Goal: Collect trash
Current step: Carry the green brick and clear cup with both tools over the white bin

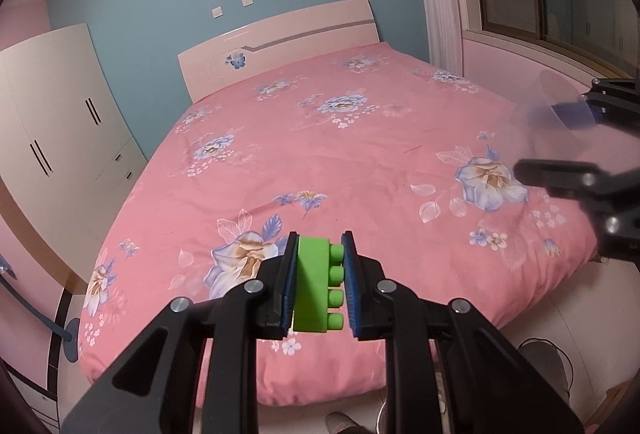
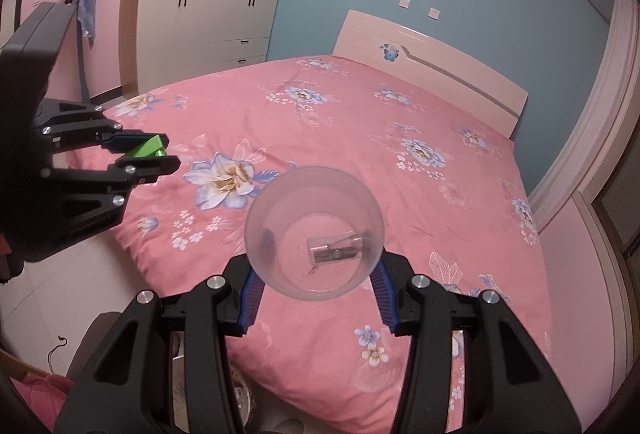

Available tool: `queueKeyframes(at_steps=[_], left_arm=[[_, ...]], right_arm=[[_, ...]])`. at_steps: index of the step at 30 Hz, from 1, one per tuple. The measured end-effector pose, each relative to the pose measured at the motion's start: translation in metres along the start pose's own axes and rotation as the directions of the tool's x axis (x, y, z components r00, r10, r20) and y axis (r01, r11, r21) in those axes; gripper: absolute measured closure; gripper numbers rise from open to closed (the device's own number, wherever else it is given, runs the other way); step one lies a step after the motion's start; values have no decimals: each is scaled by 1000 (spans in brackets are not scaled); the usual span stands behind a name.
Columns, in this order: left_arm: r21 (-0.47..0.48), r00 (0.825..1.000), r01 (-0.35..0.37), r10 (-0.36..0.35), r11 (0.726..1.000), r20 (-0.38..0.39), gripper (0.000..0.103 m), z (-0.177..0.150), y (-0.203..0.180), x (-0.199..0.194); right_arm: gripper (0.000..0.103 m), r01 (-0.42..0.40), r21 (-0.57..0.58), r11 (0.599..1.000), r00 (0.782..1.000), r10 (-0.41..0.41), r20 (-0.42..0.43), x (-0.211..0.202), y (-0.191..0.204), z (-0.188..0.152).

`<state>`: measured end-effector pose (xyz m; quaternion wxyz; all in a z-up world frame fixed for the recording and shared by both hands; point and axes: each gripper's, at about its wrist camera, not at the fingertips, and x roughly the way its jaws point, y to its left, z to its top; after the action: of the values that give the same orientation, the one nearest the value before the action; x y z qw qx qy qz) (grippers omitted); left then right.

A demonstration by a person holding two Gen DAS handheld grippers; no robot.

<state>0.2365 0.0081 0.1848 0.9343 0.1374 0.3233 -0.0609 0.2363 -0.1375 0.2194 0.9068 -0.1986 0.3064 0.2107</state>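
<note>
Left tongs [image 1: 320,284] clamped on green brick [image 1: 316,286], above bed [image 1: 360,154]. Right tongs [image 2: 316,294] clamped on clear cup [image 2: 315,232] holding sharpener [image 2: 334,249]. Risk: tipped cup spills sharpener onto bed.

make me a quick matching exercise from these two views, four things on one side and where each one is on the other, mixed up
Things:
1. green plastic building block
2. clear plastic cup
3. small metal pencil sharpener
4. blue butterfly sticker

Places:
A. on the pale headboard
B. between the left gripper fingers
C. lying inside the cup
D. between the right gripper fingers

Pairs: 1-B, 2-D, 3-C, 4-A
</note>
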Motion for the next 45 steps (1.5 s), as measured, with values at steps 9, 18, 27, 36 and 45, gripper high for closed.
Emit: queueKeyframes(at_steps=[9, 18, 27, 36, 45], left_arm=[[30, 1000, -4, 5, 1000, -21, 80, -29, -15, -15], [64, 991, 21, -12, 998, -133, 79, -75, -31, 16], [64, 975, 56, -41, 996, -219, 79, -118, -47, 42], [63, 951, 92, -69, 994, -303, 80, -157, -63, 68], [66, 920, 120, -86, 991, -382, 80, -192, -77, 92]], right_arm=[[55, -27, -11, 1000, 999, 27, -39, -12, 19, -31], [55, -76, 11, 997, 989, 76, -129, 14, 36, -76], [55, -108, 49, 993, 973, 116, -202, 39, 47, -111], [55, -143, 72, 987, 949, 157, -275, 68, 60, -144], [55, -169, 95, 981, 917, 192, -348, 99, 73, -175]])
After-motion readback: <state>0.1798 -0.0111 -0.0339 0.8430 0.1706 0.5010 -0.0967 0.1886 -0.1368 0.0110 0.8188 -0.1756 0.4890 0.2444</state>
